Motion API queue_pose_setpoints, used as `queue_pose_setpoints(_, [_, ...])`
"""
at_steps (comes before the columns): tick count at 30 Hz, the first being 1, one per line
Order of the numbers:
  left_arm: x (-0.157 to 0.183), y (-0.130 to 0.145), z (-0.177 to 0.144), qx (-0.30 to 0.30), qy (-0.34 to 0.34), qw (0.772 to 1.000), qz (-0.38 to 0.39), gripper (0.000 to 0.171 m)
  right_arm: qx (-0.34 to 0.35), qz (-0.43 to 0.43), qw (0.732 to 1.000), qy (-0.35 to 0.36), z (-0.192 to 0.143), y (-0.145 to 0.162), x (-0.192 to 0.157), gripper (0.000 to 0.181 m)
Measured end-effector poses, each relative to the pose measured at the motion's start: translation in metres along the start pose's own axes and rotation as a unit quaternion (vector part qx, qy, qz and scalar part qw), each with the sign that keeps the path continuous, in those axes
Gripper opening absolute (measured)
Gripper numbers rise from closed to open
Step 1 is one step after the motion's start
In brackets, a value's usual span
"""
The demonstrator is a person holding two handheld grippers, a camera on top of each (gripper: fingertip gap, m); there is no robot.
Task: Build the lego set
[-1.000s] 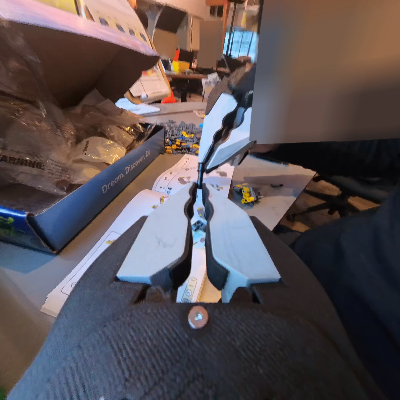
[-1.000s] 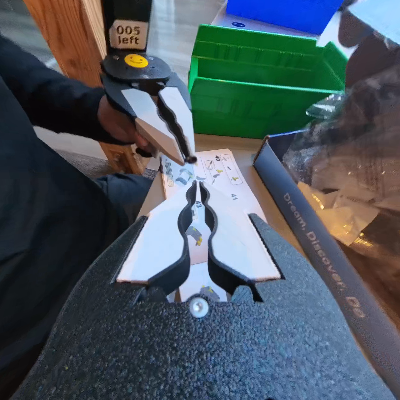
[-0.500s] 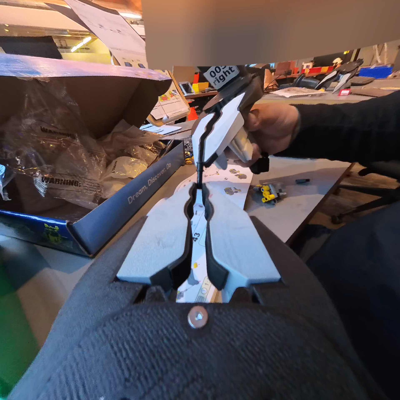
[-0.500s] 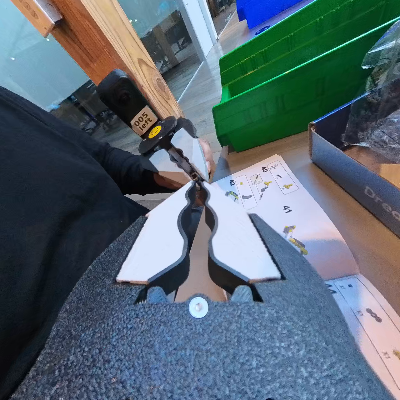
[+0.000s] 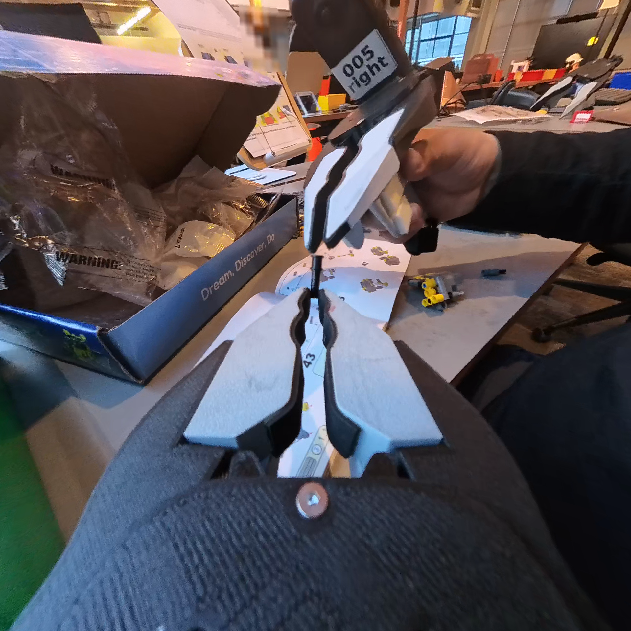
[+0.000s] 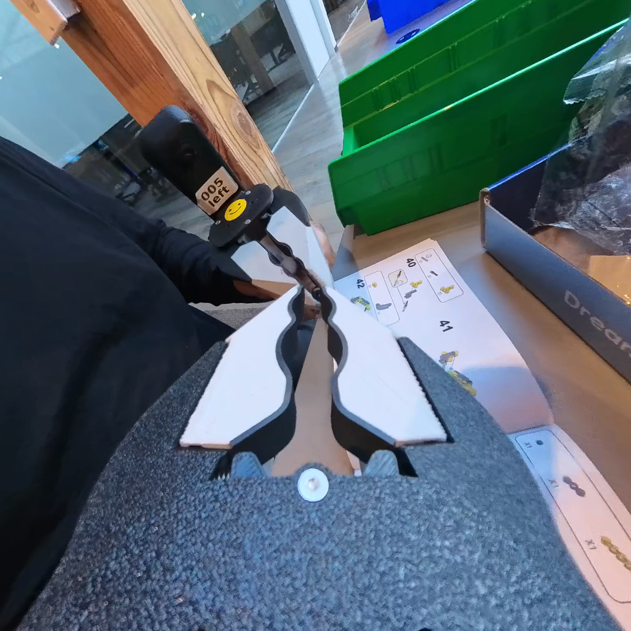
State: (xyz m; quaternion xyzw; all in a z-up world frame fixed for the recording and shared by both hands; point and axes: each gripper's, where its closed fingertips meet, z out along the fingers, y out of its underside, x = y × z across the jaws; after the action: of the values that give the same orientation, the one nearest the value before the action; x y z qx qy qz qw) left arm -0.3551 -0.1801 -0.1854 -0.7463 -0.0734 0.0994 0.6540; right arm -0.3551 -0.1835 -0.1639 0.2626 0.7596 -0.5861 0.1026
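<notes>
The left gripper [image 5: 313, 293] is squeezed tight on one end of a thin black stick [image 5: 314, 271]. The right gripper [image 5: 317, 243] pinches the other end. They are above a paper booklet [image 5: 368, 286] on the table [image 5: 478, 307].

Workshop: long tables [image 5: 532, 119], green storage bins [image 6: 461, 136], monitors [image 5: 573, 44].

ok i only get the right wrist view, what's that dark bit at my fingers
observer: a thin black rod. The left wrist view shows its whole length, running from the right gripper down to the left gripper.
operator: both gripping it
observer: yes, each gripper is closed on one end.
operator: anything else i can't see
observer: a small yellow and grey assembly lies just off the edge of the instruction booklet.
</notes>
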Motion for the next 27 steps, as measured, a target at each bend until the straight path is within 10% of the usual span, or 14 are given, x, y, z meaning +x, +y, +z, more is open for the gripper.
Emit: queue_pose_setpoints(27, [-0.001,0.012,0.004,-0.029,-0.017,0.999,0.009,0.003,-0.033,0.004,0.999,0.027,-0.001,0.015,0.012,0.008])
